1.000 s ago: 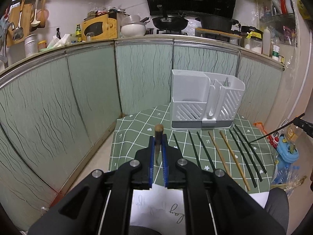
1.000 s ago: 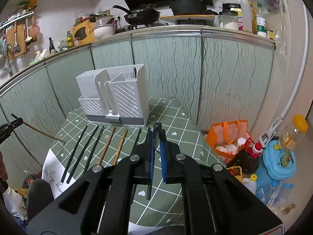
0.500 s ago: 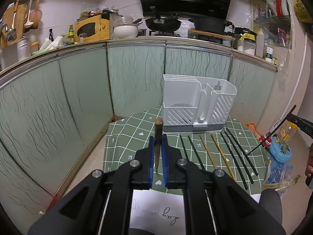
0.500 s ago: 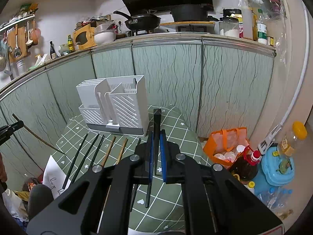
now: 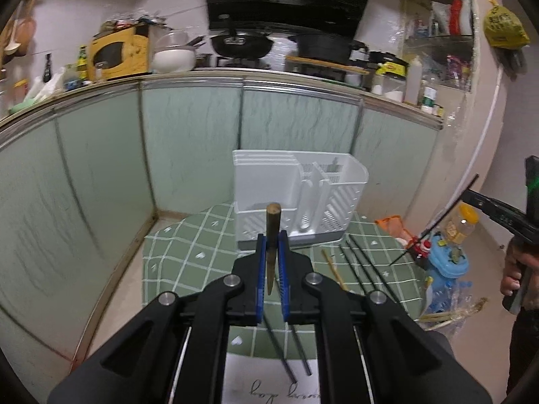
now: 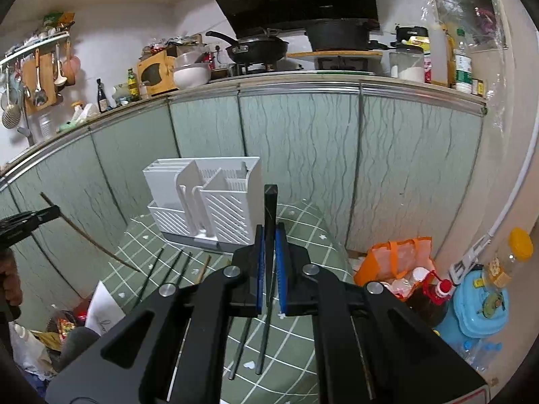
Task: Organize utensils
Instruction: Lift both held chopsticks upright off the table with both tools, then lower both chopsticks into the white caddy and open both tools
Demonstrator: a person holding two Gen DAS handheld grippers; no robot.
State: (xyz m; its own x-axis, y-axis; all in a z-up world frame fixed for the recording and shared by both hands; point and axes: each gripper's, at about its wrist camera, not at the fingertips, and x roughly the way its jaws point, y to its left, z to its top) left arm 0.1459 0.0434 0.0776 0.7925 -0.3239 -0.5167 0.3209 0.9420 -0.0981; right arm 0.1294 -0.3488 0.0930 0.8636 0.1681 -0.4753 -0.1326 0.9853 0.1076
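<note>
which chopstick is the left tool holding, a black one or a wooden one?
The wooden one: the left tool is shut on a brown wooden chopstick, lifted off the table. The right tool clamps a black chopstick; other chopsticks lie flat on the green checked cloth.

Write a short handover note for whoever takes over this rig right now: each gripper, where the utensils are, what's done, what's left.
Left gripper: shut on a brown chopstick, held up off the table.
Right gripper: shut on a black chopstick, also lifted.
White holder stands at the back of the green cloth; one utensil seems to be already in its rear slot.
Loose chopsticks lie on the cloth in front of the holder.
Done: both sticks picked up.
Left: drop both into the holder, then collect the rest.
</note>
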